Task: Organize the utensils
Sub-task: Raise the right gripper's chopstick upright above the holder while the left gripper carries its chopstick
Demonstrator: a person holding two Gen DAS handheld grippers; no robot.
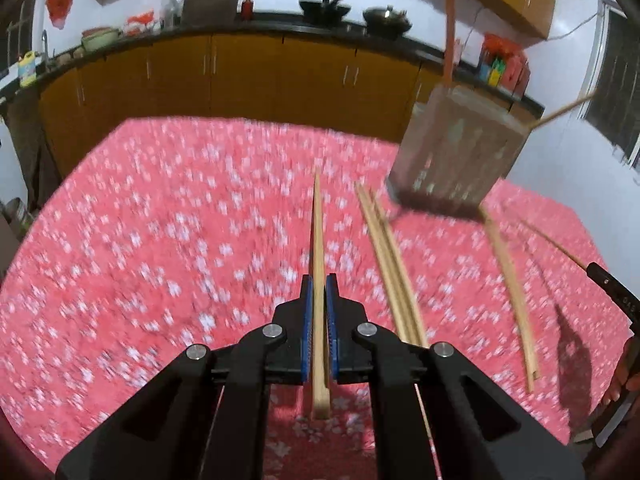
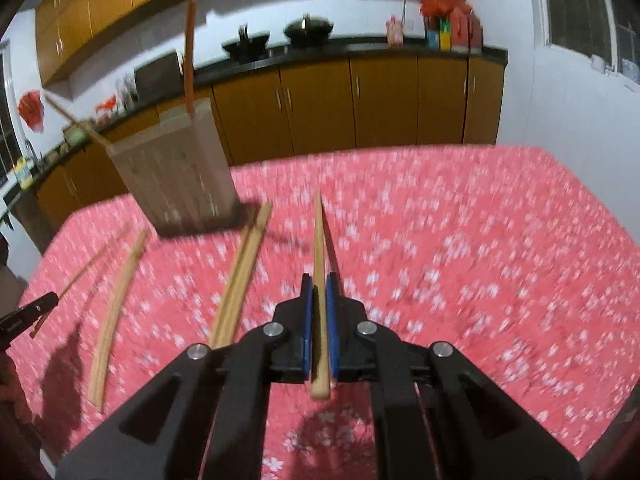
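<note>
Left wrist view gives us the table (image 1: 140,240) under its pink flowered cloth, and toward its far right the metal holder (image 1: 452,152), a tall perforated box with one chopstick and a red-handled tool already leaning out of it. Between holder and us lie a loose pair of chopsticks (image 1: 390,264) and a single one (image 1: 512,296) further right, flat on the cloth.

Our left gripper (image 1: 319,292) is clamped on one chopstick (image 1: 319,232), which runs lengthwise between the blue pads and pokes out ahead. In the right wrist view our right gripper (image 2: 319,292) is likewise closed tight on its own chopstick (image 2: 319,236), the holder (image 2: 176,168) off to the left.

We judge these sticks light, stiff and smooth, so they may swivel or slip in a loose pinch. Gripping near the thick end, along the stick's length as now, should keep the thin tip steady for dropping into the holder.
</note>
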